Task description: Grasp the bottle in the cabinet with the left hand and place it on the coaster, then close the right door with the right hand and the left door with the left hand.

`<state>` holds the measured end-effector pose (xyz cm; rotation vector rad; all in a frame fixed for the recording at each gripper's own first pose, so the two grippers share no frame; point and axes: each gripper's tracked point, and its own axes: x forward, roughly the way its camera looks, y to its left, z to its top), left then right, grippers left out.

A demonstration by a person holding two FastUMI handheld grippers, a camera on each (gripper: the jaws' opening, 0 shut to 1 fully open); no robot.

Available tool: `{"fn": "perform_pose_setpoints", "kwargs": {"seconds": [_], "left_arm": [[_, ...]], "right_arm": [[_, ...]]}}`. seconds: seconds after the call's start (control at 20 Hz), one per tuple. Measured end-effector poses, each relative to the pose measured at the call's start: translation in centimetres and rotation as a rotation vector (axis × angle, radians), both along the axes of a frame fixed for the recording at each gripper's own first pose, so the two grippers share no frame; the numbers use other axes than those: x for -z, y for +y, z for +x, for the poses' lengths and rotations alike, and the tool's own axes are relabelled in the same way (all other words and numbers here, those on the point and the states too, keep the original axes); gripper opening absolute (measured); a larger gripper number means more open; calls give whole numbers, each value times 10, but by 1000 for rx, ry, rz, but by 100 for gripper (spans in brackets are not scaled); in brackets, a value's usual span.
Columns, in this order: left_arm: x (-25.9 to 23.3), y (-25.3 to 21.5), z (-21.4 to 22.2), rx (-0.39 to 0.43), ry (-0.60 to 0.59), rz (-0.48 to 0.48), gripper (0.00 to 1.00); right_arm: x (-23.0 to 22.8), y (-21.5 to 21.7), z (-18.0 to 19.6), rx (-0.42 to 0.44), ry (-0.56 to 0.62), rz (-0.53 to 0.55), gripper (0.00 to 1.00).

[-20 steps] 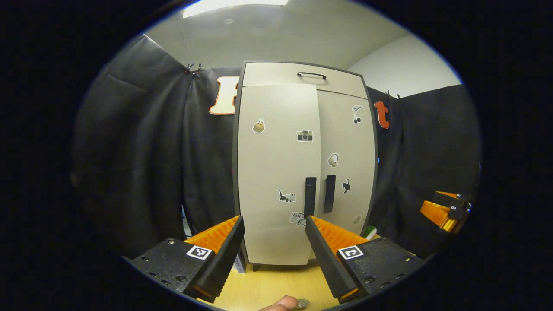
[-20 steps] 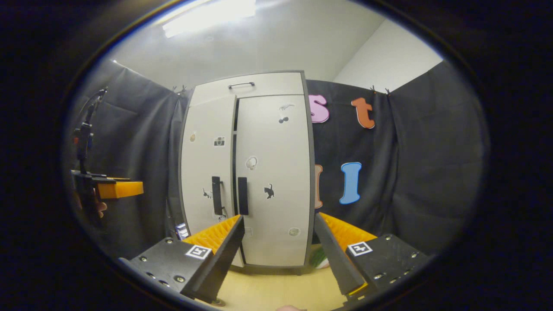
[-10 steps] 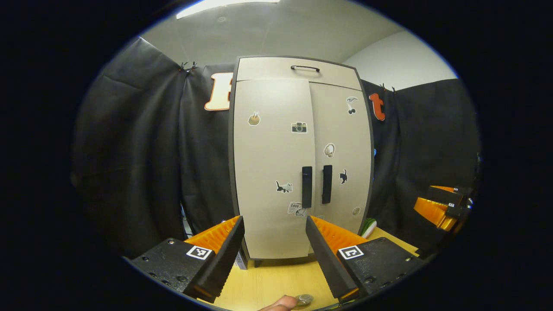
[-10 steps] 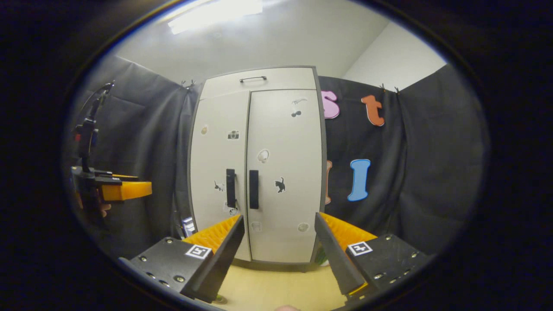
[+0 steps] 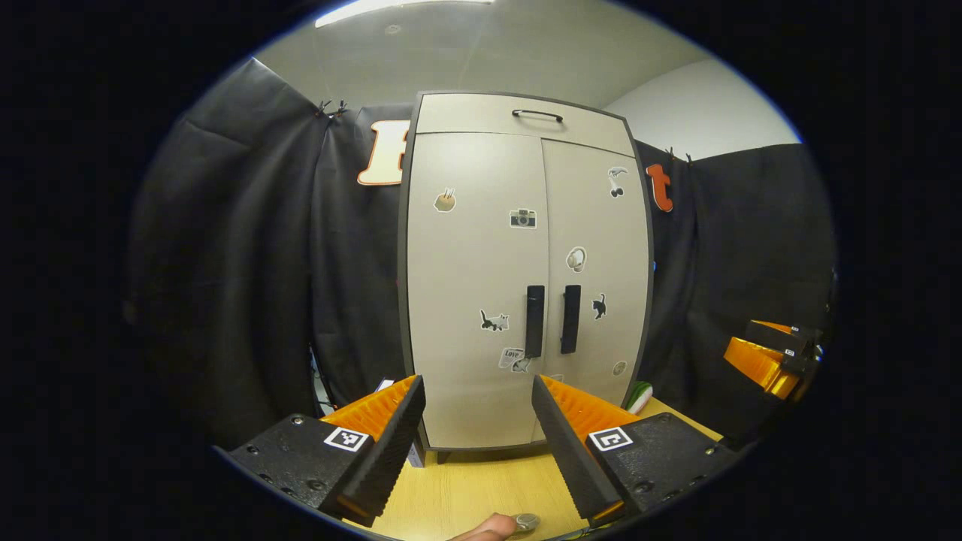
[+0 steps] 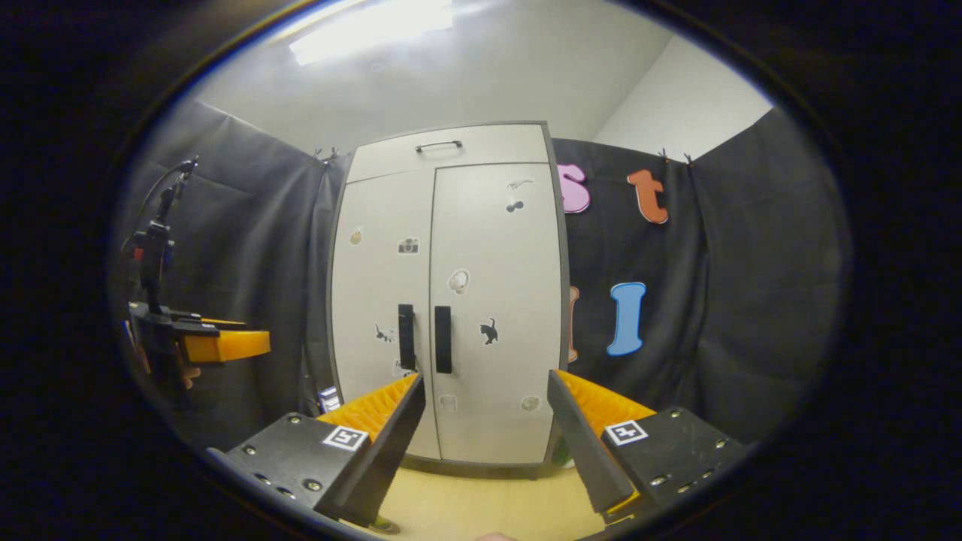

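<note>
The beige cabinet [image 5: 481,285] stands on the wooden table with both doors flush and its two dark handles [image 5: 552,320] side by side. My left gripper [image 5: 477,443] is open and holds nothing, a short way in front of the left door. In the right gripper view the cabinet [image 6: 488,300] is also shut, and my right gripper [image 6: 485,443] is open before the right door. The left gripper [image 6: 218,344] hangs off to the left there. A small round grey cap [image 5: 527,520] shows at the bottom edge beside a fingertip [image 5: 487,530]; I cannot tell whether it is the bottle.
A green and white thing [image 5: 639,394] lies by the cabinet's right foot. The right gripper [image 5: 766,355] sits at the far right of the left gripper view. A drawer with a handle [image 5: 537,114] tops the cabinet. Black cloth walls close in behind and beside it.
The left door, ajar a second ago, has swung flush with the right one. Both grippers stay open and have drifted slightly.
</note>
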<state>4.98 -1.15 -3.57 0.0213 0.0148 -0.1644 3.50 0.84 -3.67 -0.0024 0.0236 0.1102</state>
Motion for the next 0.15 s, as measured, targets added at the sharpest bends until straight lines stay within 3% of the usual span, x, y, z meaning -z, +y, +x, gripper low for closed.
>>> {"fn": "perform_pose_setpoints", "kwargs": {"seconds": [0.15], "left_arm": [[1,1,1,4,-4,10,91]], "right_arm": [[-6,15,-2,-47,-24,2,99]]}}
